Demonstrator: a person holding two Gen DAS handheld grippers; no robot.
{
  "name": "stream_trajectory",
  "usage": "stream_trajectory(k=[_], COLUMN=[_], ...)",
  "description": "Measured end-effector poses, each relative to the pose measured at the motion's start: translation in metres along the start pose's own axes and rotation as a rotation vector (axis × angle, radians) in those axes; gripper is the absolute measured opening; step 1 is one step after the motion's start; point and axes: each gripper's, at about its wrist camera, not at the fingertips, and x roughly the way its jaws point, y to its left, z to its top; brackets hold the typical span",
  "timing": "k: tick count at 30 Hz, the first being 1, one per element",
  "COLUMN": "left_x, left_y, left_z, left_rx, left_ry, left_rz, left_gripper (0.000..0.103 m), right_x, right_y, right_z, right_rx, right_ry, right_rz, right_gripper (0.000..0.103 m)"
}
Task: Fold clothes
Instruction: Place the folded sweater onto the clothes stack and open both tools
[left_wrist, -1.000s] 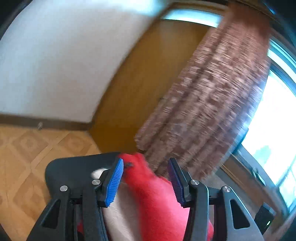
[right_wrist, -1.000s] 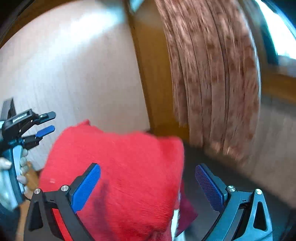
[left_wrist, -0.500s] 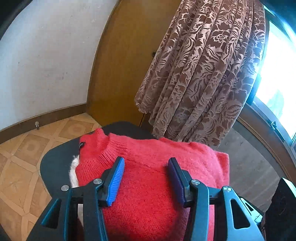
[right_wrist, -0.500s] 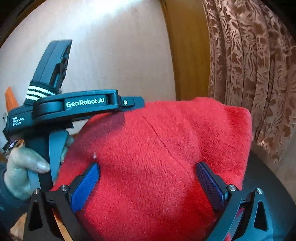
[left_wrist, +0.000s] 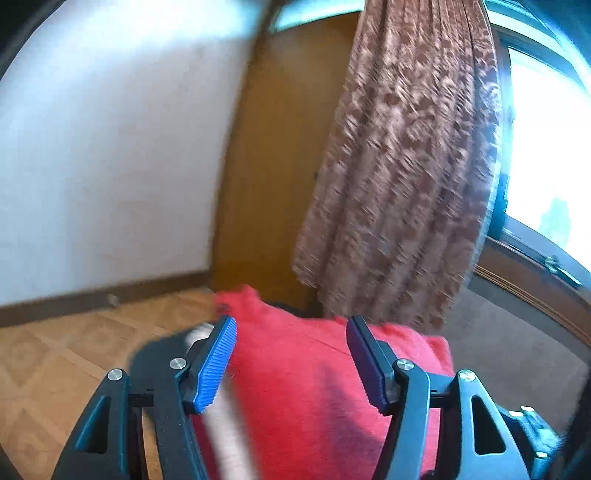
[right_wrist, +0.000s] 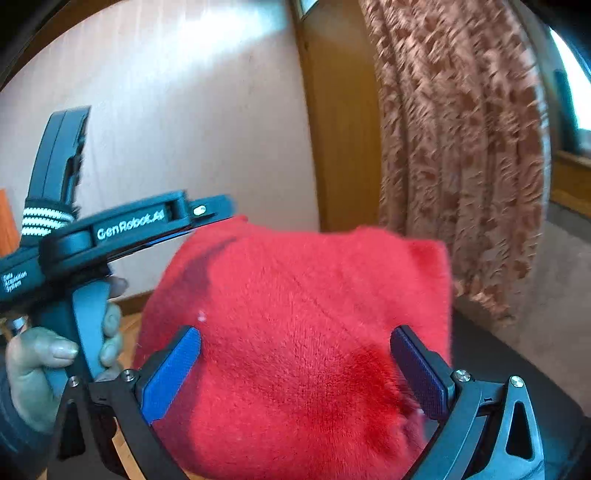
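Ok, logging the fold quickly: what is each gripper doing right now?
Left gripper: open, jaws just been opening, sweater between them, not pinched.
Right gripper: open over the sweater.

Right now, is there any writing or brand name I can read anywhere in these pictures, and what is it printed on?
"GenRobot.AI": white letters on the dark top bar of the left gripper, seen from the right wrist view, a little blurred.
"Data Acquisition System": small white print on the same device's body, near the hand that holds it; blurred, so this reading is uncertain.
Nothing readable on the red sweater, the curtain or the wall.
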Motion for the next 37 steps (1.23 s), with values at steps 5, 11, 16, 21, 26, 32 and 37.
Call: stream_trajectory(k=[5,11,16,21,26,32,37], left_x=[-0.032,-0.072,-0.115,-0.130,-0.125,-0.124,-0.126], left_y=[-0.005,-0.012,-0.025,-0.028,-0.016,-0.012,-0.019], left_z=[0.005,-0.008,-0.019,-0.036,-0.057,-0.074,-0.085], left_rx=[0.005,-0.014,0.127,0.157,0.082,0.031,0.072], left_ry=[-0.039,-0.051,-0.126,-0.092,0.006,0.033,0.029], left_rz=[0.152,0.169,0.170,0.122,0.033,0.041,0.138], left_gripper=[0.064,0.062,0.056,0.055,0.054,0.051,0.047], right_x=[-0.030,-0.046,-0.064,-0.074,-0.078,-0.084,-0.088], right_y=[0.009,0.030,0.043,0.052,0.057,0.059,0.053], right_z=[0.010,0.006,-0.008,-0.025,-0.038,-0.049,-0.056], right_rx=[-0.013,-0.122,-0.167,-0.170,-0.173,-0.192,-0.167], right_ry=[-0.041,-0.033,-0.040,-0.027,-0.006,0.010,0.013], right_rz=[-0.075,-0.130,-0.137,-0.119,-0.086,-0.071,-0.067], right_gripper=[0.103,0.103,0.103,0.103,0.103,0.103,0.103])
